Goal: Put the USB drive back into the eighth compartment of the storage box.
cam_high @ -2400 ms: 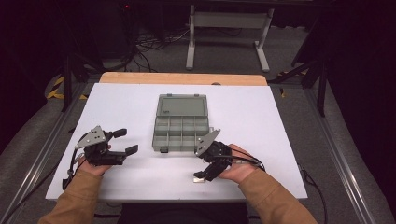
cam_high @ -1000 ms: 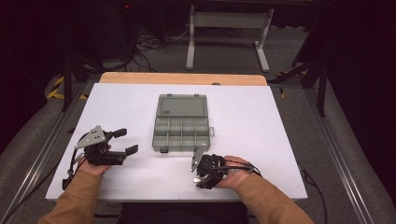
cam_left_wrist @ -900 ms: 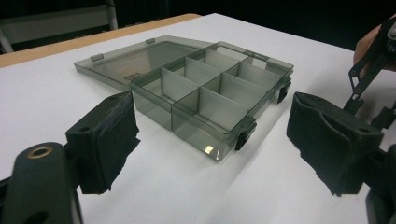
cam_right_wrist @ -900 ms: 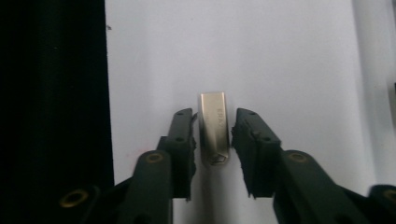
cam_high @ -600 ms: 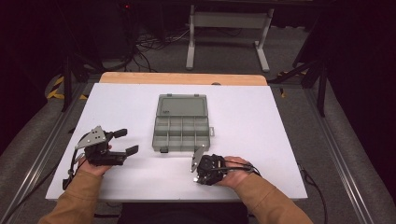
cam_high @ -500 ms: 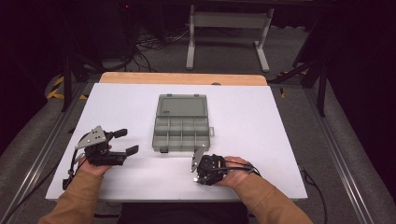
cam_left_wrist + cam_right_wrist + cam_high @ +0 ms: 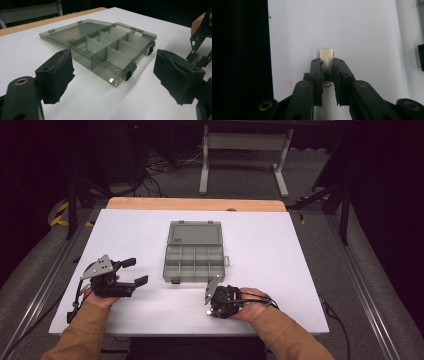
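A dark room with cables and a metal stand [image 7: 245, 150] on the floor lay behind a white worktop [image 7: 300, 245] whose far edge showed a strip of bare wood [image 7: 195, 204]. A smoky translucent plastic compartment box [image 7: 193, 257] lay open near the middle of the worktop, its flat lid folded back toward the far edge and its tray, split by thin walls into rectangular cells, facing the near edge; black latches [image 7: 130, 72] sat on the tray's front wall. Wide bare surface surrounded the box on the left and right sides.

Near the left part of the near edge, the left tongs [image 7: 132, 271] were held by the left hand [image 7: 97, 296], jaws spread wide apart and holding nothing; their black pads [image 7: 60, 75] looked rough and torn at the edges. Near the near edge, right of centre, the right tongs [image 7: 327, 68] were held by the right hand [image 7: 250, 302], jaws closed on a small flat silver metal piece [image 7: 327, 56], rectangular and lettered, lying against the white surface close to the worktop's near edge. This piece lay just short of the box's front right corner, apart from it.
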Available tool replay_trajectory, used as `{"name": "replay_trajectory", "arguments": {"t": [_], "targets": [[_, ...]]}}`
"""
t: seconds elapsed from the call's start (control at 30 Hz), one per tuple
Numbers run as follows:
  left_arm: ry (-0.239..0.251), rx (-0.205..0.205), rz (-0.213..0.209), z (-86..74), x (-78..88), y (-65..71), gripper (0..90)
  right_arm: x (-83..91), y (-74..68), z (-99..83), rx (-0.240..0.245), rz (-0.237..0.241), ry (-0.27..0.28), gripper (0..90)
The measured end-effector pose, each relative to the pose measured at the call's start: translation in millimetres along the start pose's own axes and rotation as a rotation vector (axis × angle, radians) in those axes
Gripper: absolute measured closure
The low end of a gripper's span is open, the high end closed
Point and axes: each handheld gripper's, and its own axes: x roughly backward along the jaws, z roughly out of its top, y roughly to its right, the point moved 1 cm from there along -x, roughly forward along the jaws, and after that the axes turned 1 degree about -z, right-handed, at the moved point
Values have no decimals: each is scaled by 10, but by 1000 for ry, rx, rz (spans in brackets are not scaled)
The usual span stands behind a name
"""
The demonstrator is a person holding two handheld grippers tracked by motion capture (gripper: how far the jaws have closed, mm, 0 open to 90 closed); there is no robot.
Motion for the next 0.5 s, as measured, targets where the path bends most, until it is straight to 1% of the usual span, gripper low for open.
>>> {"name": "replay_trajectory", "arguments": {"t": [0.1, 0.17, 0.2, 0.27, 0.33, 0.37, 0.4, 0.43, 0.47, 0.5], "targets": [[1, -2, 0, 2, 1, 1, 169, 38, 1, 11, -7, -3, 8, 787], [2, -1, 0, 2, 3, 0, 169, 67, 19, 17, 0, -12, 22, 787], [3, -1, 0, 2, 4, -1, 169, 93, 21, 22, -8, -7, 27, 787], [5, 1, -1, 2, 5, -3, 169, 124, 35, 28, -3, -22, 38, 787], [5, 1, -1, 2, 5, -2, 169, 168, 44, 37, -8, -25, 47, 787], [4, 0, -1, 2, 5, -2, 169, 183, 59, 39, -3, -30, 55, 787], [4, 0, -1, 2, 5, -2, 169, 203, 63, 43, -11, -28, 62, 787], [4, 1, -1, 2, 5, -2, 169, 221, 74, 44, -13, -37, 65, 787], [5, 1, -2, 1, 5, -3, 169, 233, 90, 47, -6, -43, 78, 787], [5, -2, -1, 2, 6, -6, 169, 254, 96, 46, -16, -43, 78, 787]]}}
